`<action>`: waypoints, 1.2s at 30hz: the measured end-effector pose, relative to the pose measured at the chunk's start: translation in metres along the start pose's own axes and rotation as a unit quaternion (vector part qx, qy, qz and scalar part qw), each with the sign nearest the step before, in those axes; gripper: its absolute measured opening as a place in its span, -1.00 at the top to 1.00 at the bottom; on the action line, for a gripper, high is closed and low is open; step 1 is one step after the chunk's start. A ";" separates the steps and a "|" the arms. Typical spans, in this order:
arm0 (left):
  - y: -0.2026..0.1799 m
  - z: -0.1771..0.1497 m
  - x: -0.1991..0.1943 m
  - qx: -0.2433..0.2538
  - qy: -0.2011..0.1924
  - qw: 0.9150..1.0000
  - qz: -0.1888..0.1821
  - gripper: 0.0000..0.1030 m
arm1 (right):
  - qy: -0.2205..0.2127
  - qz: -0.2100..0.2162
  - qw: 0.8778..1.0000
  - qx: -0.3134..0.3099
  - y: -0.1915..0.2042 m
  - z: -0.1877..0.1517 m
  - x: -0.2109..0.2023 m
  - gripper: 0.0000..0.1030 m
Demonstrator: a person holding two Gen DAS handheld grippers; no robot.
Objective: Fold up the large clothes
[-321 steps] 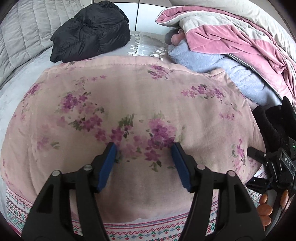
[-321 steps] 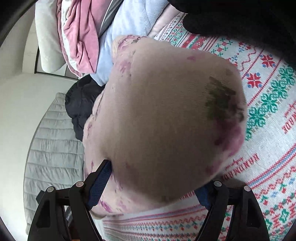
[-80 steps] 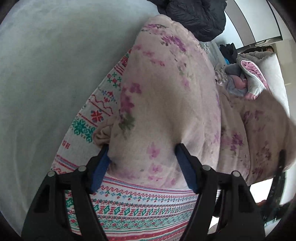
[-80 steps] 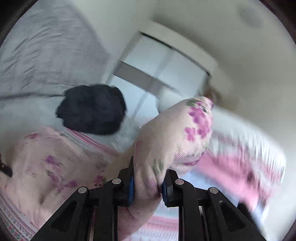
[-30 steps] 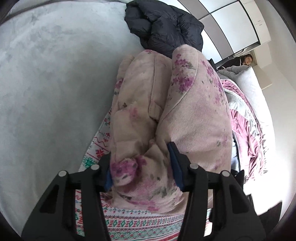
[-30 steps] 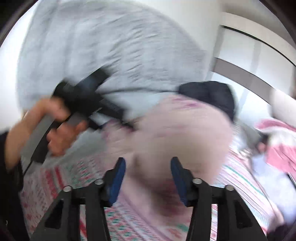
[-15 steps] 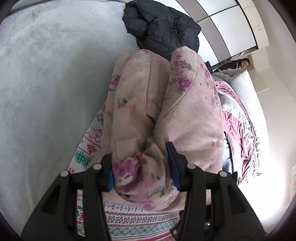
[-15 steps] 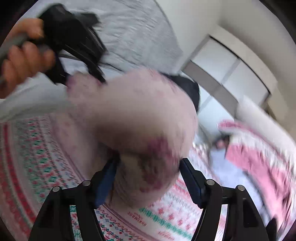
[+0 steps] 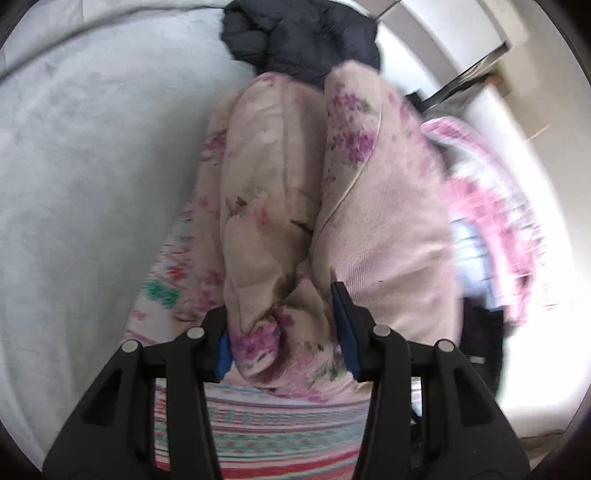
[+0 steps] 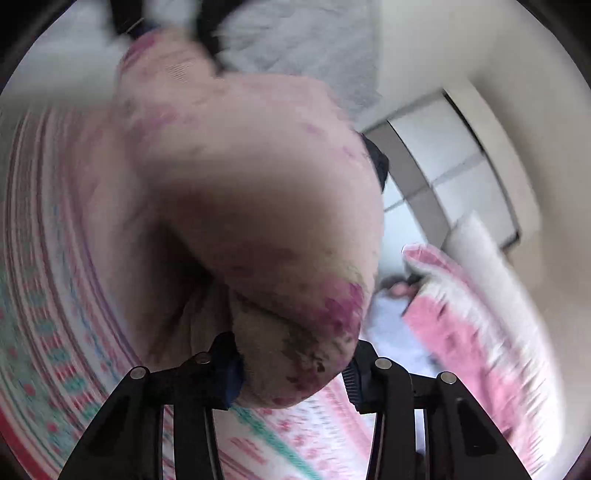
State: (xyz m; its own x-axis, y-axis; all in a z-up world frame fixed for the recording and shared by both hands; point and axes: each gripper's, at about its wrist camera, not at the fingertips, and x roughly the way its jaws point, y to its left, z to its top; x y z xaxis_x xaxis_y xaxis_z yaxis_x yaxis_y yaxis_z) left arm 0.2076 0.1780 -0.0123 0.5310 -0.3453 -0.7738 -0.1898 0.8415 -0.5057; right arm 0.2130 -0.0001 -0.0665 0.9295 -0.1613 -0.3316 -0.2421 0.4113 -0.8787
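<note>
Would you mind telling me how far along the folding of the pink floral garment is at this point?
Done: the pink floral garment is already doubled into a long bundle on the patterned blanket. In hand: the left gripper is clamped on its near end, and the right gripper has a thick fold between its closing jaws. Left: laying it down flat and neat, then stacking it.

The right wrist view is smeared; the garment (image 10: 240, 192) fills it, hiding most of the left pad (image 10: 232, 373) and right pad (image 10: 349, 376); a dark shape (image 10: 207, 26) at the top edge cannot be identified; in the left view, the pink bedding (image 9: 491, 206) is streaked, and a jacket (image 9: 299, 40) is cut off at the top.
</note>
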 end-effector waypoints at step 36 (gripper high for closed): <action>0.024 0.015 0.001 -0.029 0.002 1.000 0.006 -0.01 | 0.110 0.334 0.850 0.393 -0.116 0.047 0.129 0.34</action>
State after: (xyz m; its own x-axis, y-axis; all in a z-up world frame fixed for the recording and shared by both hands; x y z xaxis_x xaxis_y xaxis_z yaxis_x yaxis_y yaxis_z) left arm 0.2159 0.2045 -0.0192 0.5242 -0.3372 -0.7820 -0.2433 0.8207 -0.5170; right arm 0.3744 -0.0266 0.0083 0.5621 0.2158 -0.7984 -0.3544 0.9351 0.0032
